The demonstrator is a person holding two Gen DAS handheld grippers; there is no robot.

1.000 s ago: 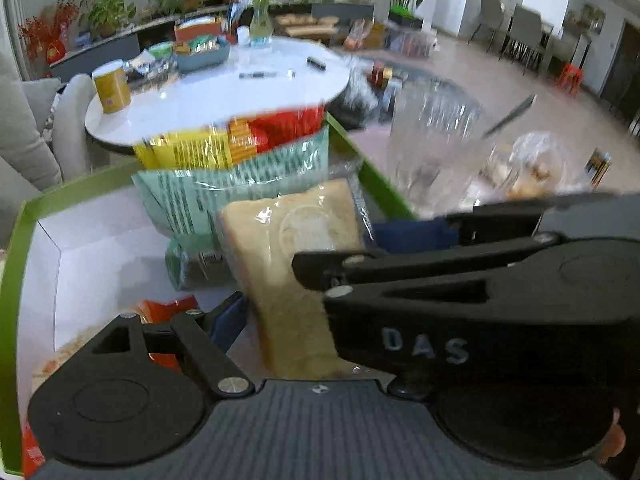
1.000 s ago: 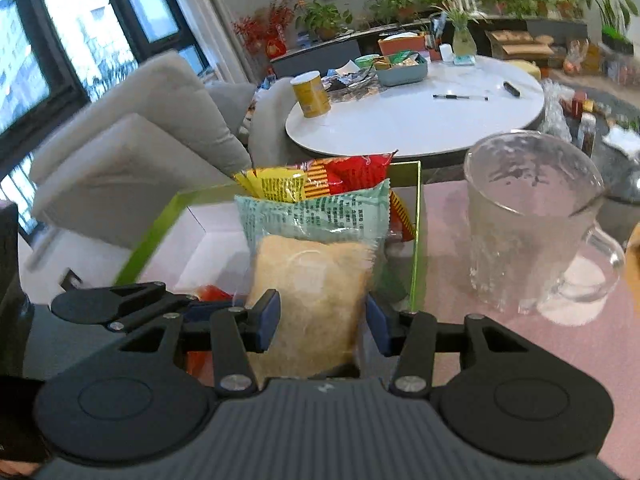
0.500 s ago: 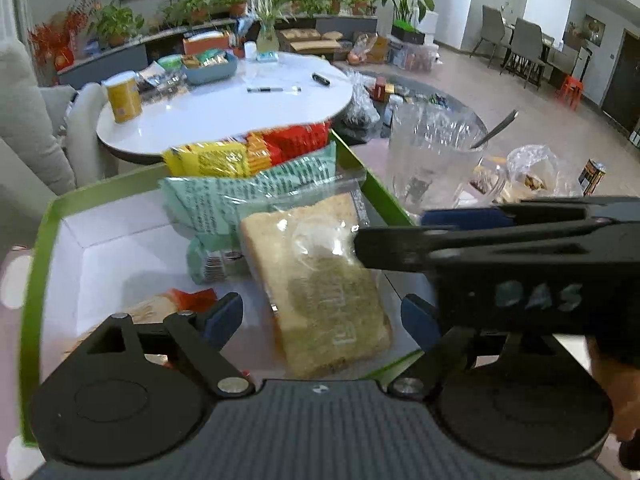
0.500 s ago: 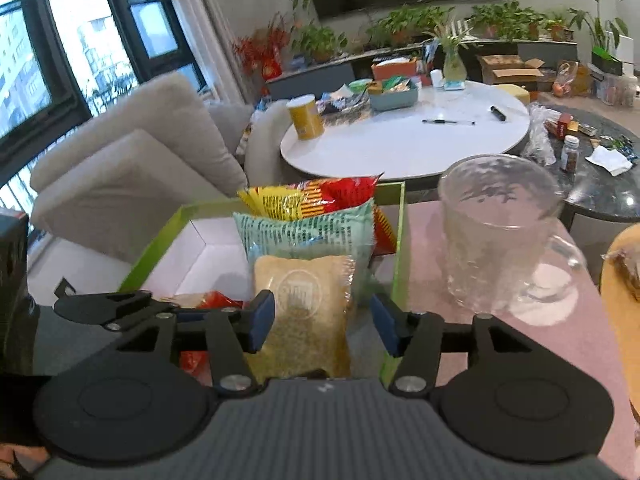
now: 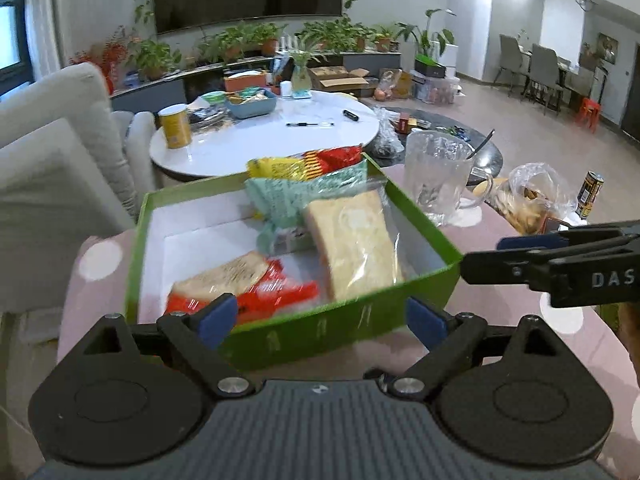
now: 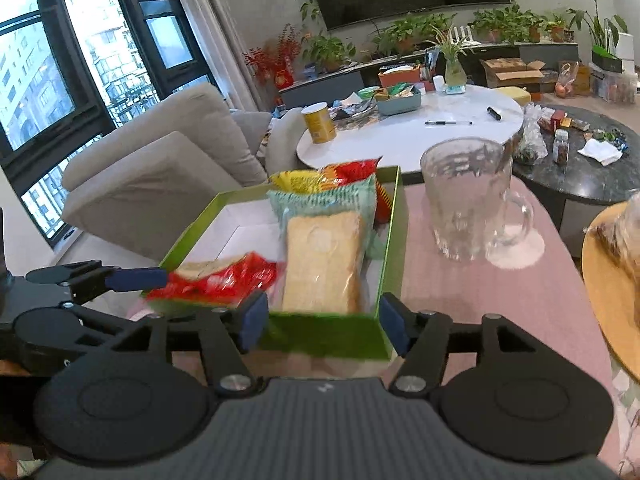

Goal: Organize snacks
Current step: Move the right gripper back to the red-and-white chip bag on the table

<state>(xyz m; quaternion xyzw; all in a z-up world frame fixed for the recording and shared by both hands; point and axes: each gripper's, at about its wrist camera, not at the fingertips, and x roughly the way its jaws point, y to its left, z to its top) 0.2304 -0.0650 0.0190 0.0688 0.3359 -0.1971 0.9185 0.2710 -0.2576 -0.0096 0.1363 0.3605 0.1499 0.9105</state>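
A green box (image 5: pixel 352 316) (image 6: pixel 390 240) with a white inside sits on the pink tablecloth. In it a clear-wrapped bread slice (image 5: pixel 354 242) (image 6: pixel 322 264) leans against a green packet (image 5: pixel 296 196) (image 6: pixel 324 200) and a yellow-red packet (image 5: pixel 304 164) (image 6: pixel 324 178). A red-wrapped bread pack (image 5: pixel 244 284) (image 6: pixel 216 278) lies at the front left. My left gripper (image 5: pixel 322 320) is open and empty before the box's front wall. My right gripper (image 6: pixel 320 320) is open and empty at the box's near right corner; it also shows in the left wrist view (image 5: pixel 560 258).
A glass mug (image 5: pixel 438 176) (image 6: pixel 468 200) stands right of the box. A bag of pastries (image 5: pixel 532 196) and a can (image 5: pixel 591 194) lie further right. A wooden plate (image 6: pixel 612 288) is at the right edge. A white round table (image 6: pixel 416 128) and a sofa (image 6: pixel 160 176) stand behind.
Both grippers have pulled back from the box and opened wider. The clear-wrapped bread slice, held between the right fingers a second ago, now rests free in the box.
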